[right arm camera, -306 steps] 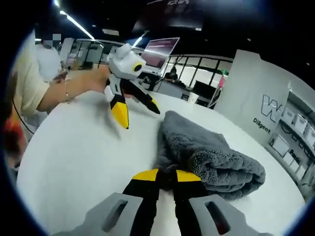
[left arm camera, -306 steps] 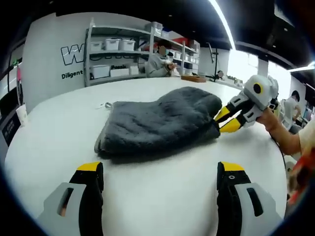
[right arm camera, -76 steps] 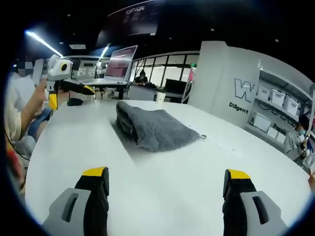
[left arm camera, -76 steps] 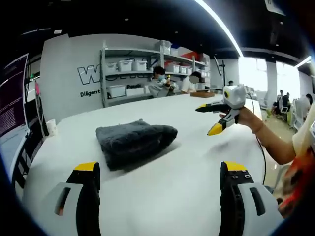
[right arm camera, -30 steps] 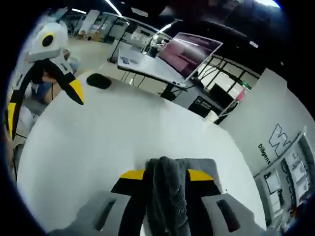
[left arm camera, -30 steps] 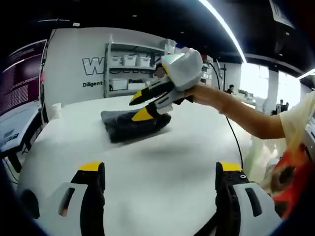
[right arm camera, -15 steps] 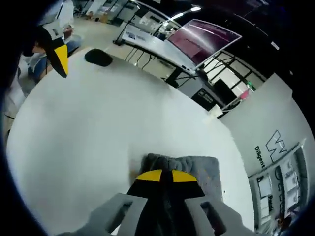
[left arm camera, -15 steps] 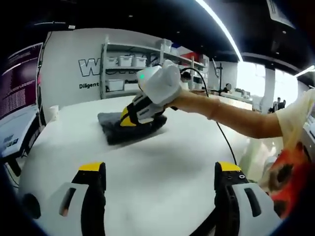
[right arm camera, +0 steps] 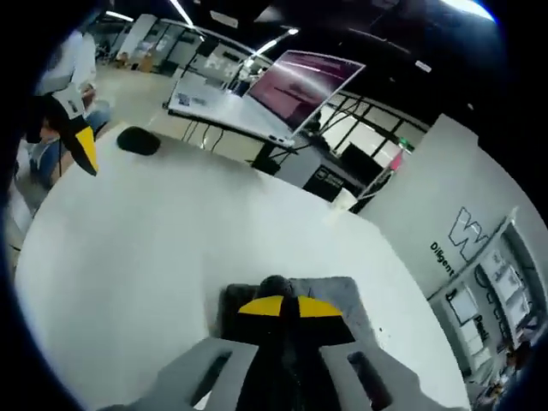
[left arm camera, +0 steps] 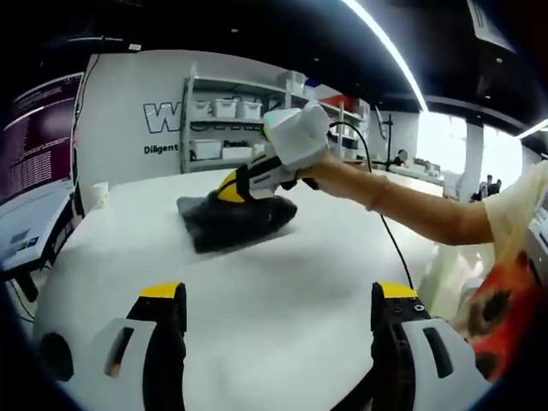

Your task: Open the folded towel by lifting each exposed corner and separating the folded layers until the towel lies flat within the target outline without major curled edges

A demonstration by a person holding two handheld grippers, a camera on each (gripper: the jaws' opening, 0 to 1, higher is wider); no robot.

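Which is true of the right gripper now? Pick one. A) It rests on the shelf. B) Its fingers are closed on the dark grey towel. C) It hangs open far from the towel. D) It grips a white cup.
B: the right gripper has its yellow-tipped fingers shut together on a fold of the dark grey towel lying on the white table.

The towel (left arm camera: 235, 223) is a dark grey, fluffy cloth, still folded into a thick, compact bundle lying on the white counter (left arm camera: 274, 300). In the left gripper view its layers stack at the near edge, and the top bulges into a rounded hump on the right. In the right gripper view a small tuft of its pile (right arm camera: 276, 284) stands pinched up between the closed yellow tips of the right claw (right arm camera: 289, 306).
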